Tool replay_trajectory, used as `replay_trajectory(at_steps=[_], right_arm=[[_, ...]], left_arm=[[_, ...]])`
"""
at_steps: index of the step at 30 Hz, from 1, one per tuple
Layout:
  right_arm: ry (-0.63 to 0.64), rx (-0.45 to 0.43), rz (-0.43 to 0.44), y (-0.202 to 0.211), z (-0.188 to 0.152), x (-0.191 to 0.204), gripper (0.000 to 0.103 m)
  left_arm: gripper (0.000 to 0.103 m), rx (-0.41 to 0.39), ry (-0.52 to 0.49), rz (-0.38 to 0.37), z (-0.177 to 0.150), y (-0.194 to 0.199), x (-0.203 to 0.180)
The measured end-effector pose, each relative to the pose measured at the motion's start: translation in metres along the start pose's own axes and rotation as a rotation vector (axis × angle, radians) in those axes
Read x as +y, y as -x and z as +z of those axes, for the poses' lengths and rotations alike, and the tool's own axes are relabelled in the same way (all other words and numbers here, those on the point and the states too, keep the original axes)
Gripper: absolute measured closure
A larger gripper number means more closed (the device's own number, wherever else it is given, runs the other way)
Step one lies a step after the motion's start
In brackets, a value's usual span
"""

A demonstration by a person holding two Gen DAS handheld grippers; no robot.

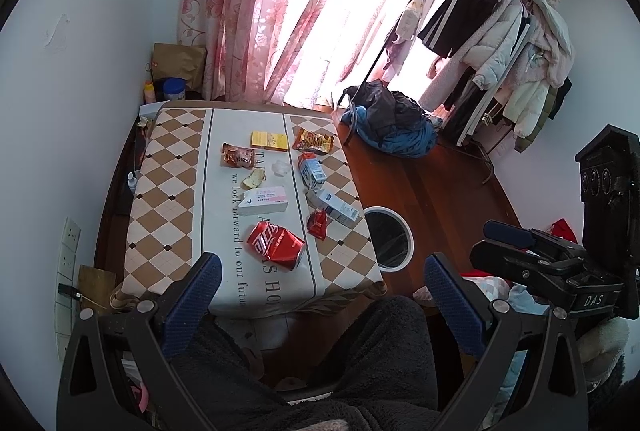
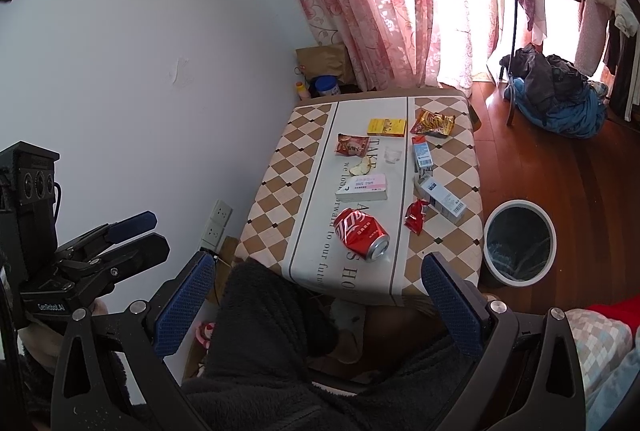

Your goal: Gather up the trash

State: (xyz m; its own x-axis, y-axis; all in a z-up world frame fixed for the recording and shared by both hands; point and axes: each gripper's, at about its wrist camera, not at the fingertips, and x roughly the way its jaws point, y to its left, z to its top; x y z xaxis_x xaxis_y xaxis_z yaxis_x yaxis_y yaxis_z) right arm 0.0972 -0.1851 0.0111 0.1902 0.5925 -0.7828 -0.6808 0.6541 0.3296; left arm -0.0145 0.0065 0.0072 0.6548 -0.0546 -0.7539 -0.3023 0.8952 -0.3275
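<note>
Both claws wide open, empty: left claw (image 1: 320, 295), right claw (image 2: 316, 291), short of the surface (image 2: 272, 191) near edge. Red can (image 2: 361, 234) lies on its side near that edge. Bin (image 2: 520, 243) on floor off the right edge.

Checkered table (image 2: 280, 167), red can (image 2: 361, 234), wrappers, boxes

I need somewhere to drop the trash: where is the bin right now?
The round white-rimmed trash bin stands on the wooden floor right of the checkered table, nearest the small red wrapper.
</note>
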Motion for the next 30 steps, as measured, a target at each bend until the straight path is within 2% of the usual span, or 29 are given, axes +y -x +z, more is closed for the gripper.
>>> replay_trajectory(at_steps=[24,26,28,30], right_arm=[[-0.013,-0.007,0.01,0.0,0.005,-0.001,0.0],[-0.031,-0.012,0.007,-0.002,0.007,-0.004,0.0],[-0.062,-0.019,-0.01,-0.007,0.009,-0.013,0.0],[-0.094,-0.035,-0.044,-0.017,0.012,-0.025,0.0]], left_arm=[[0.0,0.009,0.01,0.007,-0.002,-0.008,0.002],[0.0,0.011,0.015,0.026,0.0,-0.014,0.003],[0.0,-0.001,0.019,0.077,0.004,-0.024,0.007],[0.0,-0.025,0.026,0.168,0.009,-0.04,0.015]])
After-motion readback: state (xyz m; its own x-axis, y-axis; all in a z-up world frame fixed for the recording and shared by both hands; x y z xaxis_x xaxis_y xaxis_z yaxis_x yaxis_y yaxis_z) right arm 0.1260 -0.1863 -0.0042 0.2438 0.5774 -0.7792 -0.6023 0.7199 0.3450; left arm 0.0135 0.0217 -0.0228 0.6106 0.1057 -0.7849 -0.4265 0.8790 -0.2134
